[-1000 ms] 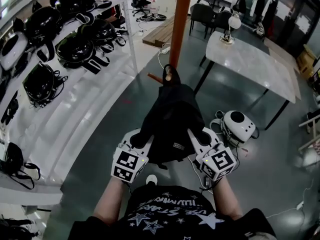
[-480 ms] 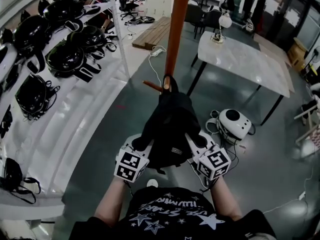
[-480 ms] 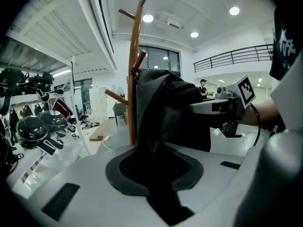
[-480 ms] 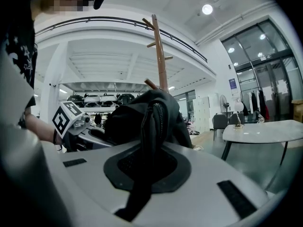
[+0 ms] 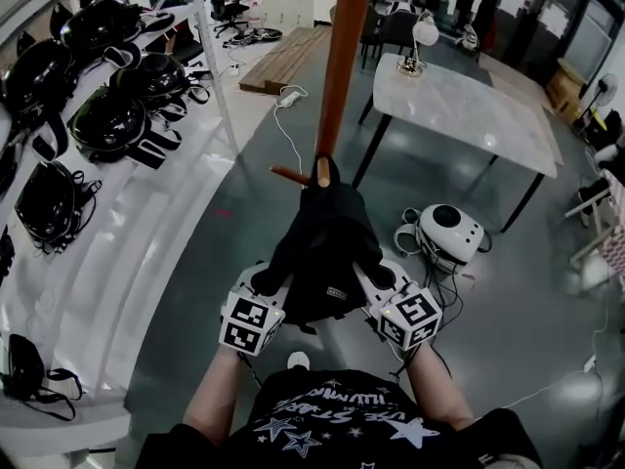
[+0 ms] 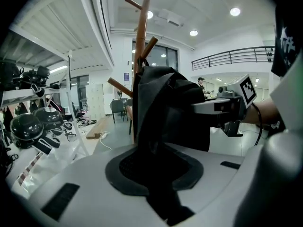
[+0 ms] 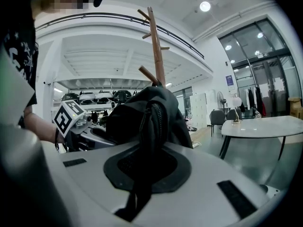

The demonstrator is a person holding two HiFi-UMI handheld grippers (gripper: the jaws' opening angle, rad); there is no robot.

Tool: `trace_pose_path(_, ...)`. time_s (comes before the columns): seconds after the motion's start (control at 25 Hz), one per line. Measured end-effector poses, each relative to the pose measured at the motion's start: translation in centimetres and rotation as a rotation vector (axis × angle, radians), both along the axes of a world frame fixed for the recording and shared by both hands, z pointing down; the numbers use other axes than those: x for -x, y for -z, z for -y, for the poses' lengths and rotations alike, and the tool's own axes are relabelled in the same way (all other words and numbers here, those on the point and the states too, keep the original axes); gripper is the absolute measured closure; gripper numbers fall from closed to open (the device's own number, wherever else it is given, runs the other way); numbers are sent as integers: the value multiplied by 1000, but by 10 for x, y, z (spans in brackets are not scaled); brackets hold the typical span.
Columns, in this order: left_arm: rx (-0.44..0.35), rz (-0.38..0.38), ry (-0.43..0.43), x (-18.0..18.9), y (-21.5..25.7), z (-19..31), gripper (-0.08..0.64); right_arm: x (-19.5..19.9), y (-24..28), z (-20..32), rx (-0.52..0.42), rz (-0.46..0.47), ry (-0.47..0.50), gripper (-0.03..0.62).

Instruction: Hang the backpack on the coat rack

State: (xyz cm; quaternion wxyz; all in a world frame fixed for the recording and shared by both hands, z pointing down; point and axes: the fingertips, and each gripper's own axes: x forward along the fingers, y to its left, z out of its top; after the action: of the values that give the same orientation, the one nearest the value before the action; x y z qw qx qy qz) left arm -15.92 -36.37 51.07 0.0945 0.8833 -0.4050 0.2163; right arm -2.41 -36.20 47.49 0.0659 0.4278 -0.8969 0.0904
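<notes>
A black backpack [image 5: 327,247] hangs in front of the wooden coat rack [image 5: 342,57]. Its top lies at a short peg [image 5: 321,172], whose tip shows just above the fabric. My left gripper [image 5: 269,281] is shut on the bag's left side and my right gripper [image 5: 383,277] on its right side. In the left gripper view, dark fabric of the backpack [image 6: 165,108] runs between the jaws, with the rack [image 6: 140,37] behind it. In the right gripper view a zipped edge of the backpack [image 7: 142,112] is pinched, and the rack [image 7: 155,46] rises beyond.
White shelves [image 5: 107,252] with several black helmets [image 5: 107,120] run along the left. A white marble table [image 5: 459,106] stands at the right. A white helmet-like device [image 5: 444,231] with cables lies on the grey floor beside the rack's foot.
Both grippers have sunk a little with the backpack between them. The bag's top has stayed at the peg.
</notes>
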Motion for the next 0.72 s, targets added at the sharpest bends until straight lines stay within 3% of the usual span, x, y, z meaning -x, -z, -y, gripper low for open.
trace_pose_path(0.24,0,27,22,9,-14,13,462,6,-16,8,28,-7,6,574)
trace_pose_path(0.52,-21,120,51,11,-25,25,440,4,-34,18,81,-34,-25,557)
trace_pose_path(0.72,-28,121,75,12,-31,38,423,1,-41,29,93,-37,-47,551)
